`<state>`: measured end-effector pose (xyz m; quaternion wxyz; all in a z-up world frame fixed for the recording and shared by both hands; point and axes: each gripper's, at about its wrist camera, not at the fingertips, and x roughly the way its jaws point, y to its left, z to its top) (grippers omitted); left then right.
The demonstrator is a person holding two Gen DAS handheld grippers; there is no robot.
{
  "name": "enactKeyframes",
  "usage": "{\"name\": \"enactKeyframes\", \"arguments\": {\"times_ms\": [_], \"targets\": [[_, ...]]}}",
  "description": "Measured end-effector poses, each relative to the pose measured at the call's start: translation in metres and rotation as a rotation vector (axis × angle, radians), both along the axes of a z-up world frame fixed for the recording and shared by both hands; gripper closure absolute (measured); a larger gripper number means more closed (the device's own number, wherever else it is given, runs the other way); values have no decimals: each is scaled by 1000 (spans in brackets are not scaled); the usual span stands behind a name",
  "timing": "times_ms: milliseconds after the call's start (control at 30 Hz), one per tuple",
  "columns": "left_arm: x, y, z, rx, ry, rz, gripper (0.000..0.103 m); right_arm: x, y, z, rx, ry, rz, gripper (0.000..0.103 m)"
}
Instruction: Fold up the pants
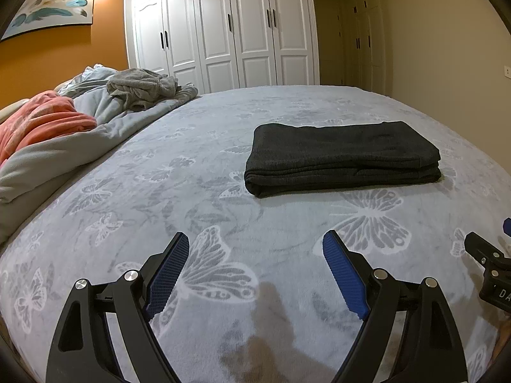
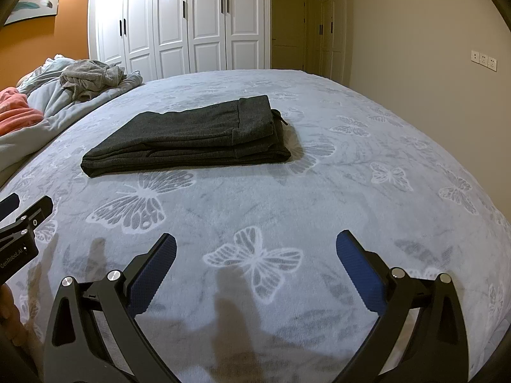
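Observation:
The dark grey pants [image 1: 341, 156] lie folded into a flat rectangular stack on the butterfly-print bed cover [image 1: 191, 191]; they also show in the right wrist view [image 2: 191, 137], with a drawstring poking out at the stack's right end. My left gripper [image 1: 252, 245] is open and empty, hovering over the bed cover well short of the pants. My right gripper [image 2: 255, 245] is open and empty too, on the near side of the pants. Each gripper shows at the edge of the other's view, the right one [image 1: 488, 261] and the left one [image 2: 22, 220].
A heap of bedding lies at the left of the bed: a grey quilt [image 1: 95, 121], a crumpled grey garment [image 1: 140, 89] and an orange-pink blanket [image 1: 41, 121]. White wardrobe doors [image 1: 223, 28] stand behind the bed. A beige wall [image 2: 415, 38] is on the right.

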<state>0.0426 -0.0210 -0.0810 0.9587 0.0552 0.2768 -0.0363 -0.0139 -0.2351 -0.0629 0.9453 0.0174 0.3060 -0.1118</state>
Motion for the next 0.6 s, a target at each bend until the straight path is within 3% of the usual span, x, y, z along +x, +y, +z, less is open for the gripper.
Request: {"name": "enactKeyframes", "arguments": {"times_ms": [600], "targets": [[2, 4, -2, -11, 13, 13, 21, 1, 0, 0, -5, 1, 5, 5]]}}
